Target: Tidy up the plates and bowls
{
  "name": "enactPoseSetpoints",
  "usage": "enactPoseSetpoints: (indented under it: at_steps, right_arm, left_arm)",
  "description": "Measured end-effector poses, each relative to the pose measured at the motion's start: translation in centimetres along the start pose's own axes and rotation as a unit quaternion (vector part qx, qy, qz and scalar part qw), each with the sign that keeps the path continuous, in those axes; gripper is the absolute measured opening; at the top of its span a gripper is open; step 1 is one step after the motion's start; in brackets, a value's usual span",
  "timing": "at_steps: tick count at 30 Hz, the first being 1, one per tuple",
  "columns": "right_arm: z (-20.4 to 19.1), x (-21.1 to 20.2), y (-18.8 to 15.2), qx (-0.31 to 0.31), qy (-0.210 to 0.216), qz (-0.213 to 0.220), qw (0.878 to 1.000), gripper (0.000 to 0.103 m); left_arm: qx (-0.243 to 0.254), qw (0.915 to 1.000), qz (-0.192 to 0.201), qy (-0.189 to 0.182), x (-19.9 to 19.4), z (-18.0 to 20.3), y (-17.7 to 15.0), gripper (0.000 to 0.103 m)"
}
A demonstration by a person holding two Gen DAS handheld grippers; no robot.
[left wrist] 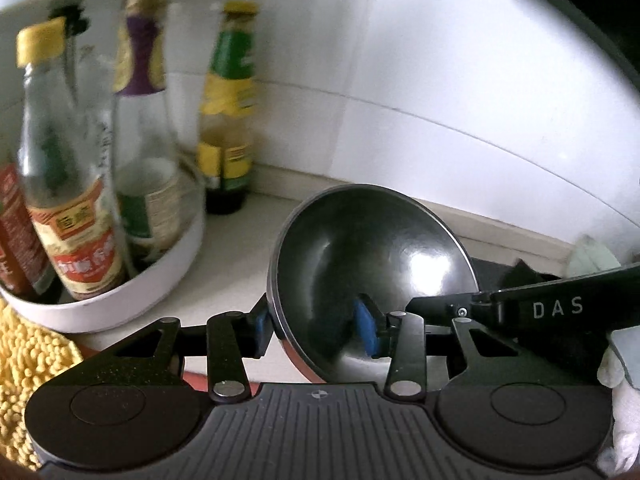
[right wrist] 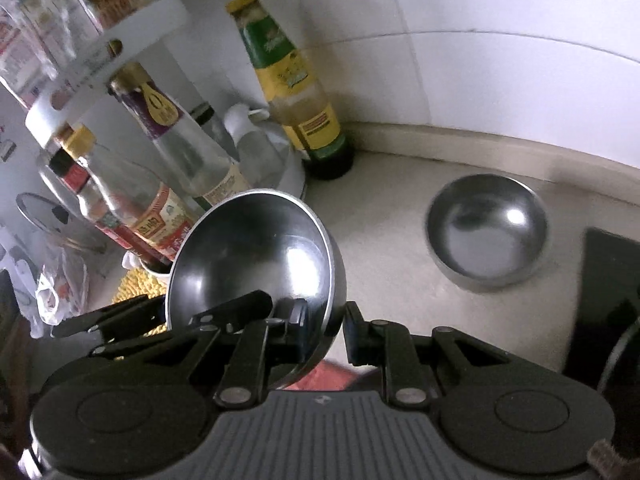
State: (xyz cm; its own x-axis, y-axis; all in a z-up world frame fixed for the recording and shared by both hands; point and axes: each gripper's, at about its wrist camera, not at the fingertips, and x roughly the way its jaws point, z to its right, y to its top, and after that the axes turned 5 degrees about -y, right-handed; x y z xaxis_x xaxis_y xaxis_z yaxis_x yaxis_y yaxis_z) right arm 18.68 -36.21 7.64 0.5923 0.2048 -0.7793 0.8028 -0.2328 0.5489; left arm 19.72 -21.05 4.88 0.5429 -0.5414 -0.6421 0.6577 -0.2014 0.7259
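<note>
One steel bowl [left wrist: 372,264] is held tilted above the counter by both grippers. In the left wrist view my left gripper [left wrist: 316,324] is shut on its left rim, one blue pad outside, one inside. The right gripper's arm [left wrist: 560,304] reaches in from the right onto the same bowl. In the right wrist view my right gripper [right wrist: 326,320] is shut on the right rim of this bowl [right wrist: 256,248], and the left gripper's fingers [right wrist: 120,316] show at its left. A second steel bowl [right wrist: 486,232] stands upright on the counter to the right.
A white two-tier rack [left wrist: 152,280] with several sauce bottles stands at the left [right wrist: 108,48]. A green-labelled bottle [right wrist: 296,92] stands by the tiled wall. A yellow chenille mat [left wrist: 28,376] lies under the rack. A black appliance [right wrist: 608,304] is at the right.
</note>
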Motion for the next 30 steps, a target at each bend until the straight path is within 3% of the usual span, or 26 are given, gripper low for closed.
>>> enactPoseSetpoints:
  at_steps: [9, 16, 25, 30]
  right_arm:
    - [1.4, -4.8, -4.8, 0.037, -0.032, 0.009, 0.999, 0.018]
    - [2.5, -5.0, -7.4, 0.058, -0.056, -0.004, 0.997, 0.018]
    - [3.3, -4.9, -8.2, 0.051, -0.087, 0.002, 0.995, 0.019]
    - [3.7, -4.4, -8.3, 0.027, -0.139, 0.017, 0.990, 0.034]
  left_arm:
    - [0.051, 0.9977, -0.020, -0.039, -0.5, 3.8, -2.1, 0.052]
    - [0.064, 0.9960, -0.044, -0.045, 1.3, 4.8, -3.5, 0.052]
    - [0.064, 0.9960, -0.052, -0.035, 3.0, 5.0, -4.1, 0.051]
    - [0.050, 0.9975, -0.044, -0.024, 2.6, 4.0, -3.6, 0.051]
